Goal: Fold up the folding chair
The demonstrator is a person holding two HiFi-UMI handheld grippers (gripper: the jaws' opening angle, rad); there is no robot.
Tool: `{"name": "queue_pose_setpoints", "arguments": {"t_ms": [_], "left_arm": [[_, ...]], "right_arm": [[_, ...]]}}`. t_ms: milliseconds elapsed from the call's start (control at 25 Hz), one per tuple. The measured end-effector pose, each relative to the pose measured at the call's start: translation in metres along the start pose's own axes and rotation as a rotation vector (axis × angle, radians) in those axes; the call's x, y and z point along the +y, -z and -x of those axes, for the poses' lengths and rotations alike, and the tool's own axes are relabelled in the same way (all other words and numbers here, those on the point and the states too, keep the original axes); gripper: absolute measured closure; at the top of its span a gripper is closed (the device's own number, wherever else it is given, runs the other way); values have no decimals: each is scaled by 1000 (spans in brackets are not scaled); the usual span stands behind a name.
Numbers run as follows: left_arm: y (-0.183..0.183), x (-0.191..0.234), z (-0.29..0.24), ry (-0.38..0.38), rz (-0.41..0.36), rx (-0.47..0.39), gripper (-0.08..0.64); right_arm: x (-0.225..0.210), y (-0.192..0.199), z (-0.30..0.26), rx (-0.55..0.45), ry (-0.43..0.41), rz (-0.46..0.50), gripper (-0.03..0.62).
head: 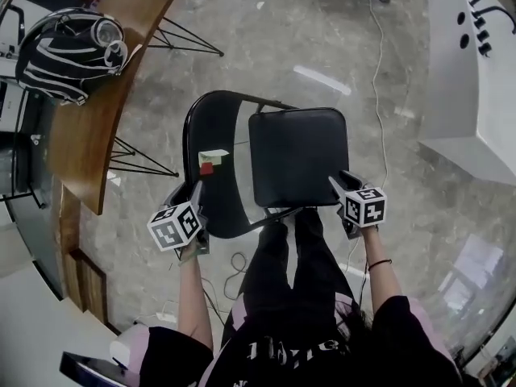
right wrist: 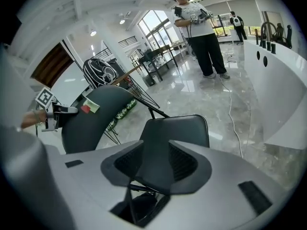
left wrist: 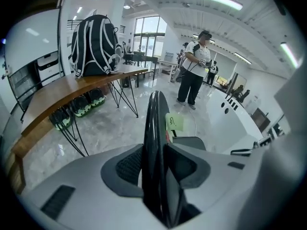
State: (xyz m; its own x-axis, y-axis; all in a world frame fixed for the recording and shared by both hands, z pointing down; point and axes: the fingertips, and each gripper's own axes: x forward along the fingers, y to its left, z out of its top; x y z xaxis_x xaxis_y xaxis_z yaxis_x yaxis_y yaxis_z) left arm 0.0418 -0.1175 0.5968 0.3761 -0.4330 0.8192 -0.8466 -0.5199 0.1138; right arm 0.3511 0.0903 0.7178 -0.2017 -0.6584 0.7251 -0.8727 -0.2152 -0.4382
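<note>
Two-handed, clamping the left claw (left wrist: 155, 150) on the upright backrest (left wrist: 154, 111) edge of the folding chair (head: 278, 164) standing unfolded on the floor (head: 339, 47), and holding the right claw (right wrist: 156, 161), parted and not pinching, astride the near corner of the seat (right wrist: 180, 133) lying flat straight ahead.

The black folding chair (head: 297, 156) stands open on the floor, its padded seat level.
</note>
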Motion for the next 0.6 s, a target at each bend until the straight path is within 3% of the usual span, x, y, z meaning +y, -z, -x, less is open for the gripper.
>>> {"name": "queue_pose_setpoints", "arguments": {"t_ms": [240,600], "left_arm": [[-2,-6,-3,-40,-22,-16,407],[-3,-7,-8,-121,-52,-69,405]], "right_arm": [[-62,23,-43,69,-30,-6,379],[-148,64,-108,176,33,11,333]]}}
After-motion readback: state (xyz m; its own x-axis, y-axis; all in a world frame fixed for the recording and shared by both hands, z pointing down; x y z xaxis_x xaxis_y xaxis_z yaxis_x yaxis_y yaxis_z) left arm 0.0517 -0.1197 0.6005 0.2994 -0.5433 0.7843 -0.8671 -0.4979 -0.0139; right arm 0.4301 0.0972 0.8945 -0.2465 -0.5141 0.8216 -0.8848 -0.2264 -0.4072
